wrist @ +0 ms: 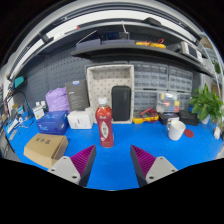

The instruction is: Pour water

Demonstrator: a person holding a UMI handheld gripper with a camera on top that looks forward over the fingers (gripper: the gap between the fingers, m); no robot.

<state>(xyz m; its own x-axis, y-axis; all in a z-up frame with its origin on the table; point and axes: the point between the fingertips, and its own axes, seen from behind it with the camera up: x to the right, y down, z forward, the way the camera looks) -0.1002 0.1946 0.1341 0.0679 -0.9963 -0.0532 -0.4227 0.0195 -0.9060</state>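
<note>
A red bottle [104, 126] with a white cap stands upright on the blue table [120, 150], beyond my fingers and slightly left of their midline. A white cup [176, 129] stands further right on the table. My gripper [113, 160] is open, its magenta pads [84, 158] spread wide apart with only bare blue table between them. Nothing is held.
A cardboard box [45, 149] lies to the left of the fingers. Blue and white boxes [52, 122], a purple bag [58, 99] and a white crate [110, 92] stand along the back. A green plant [208, 103] is at the far right. Shelves hang above.
</note>
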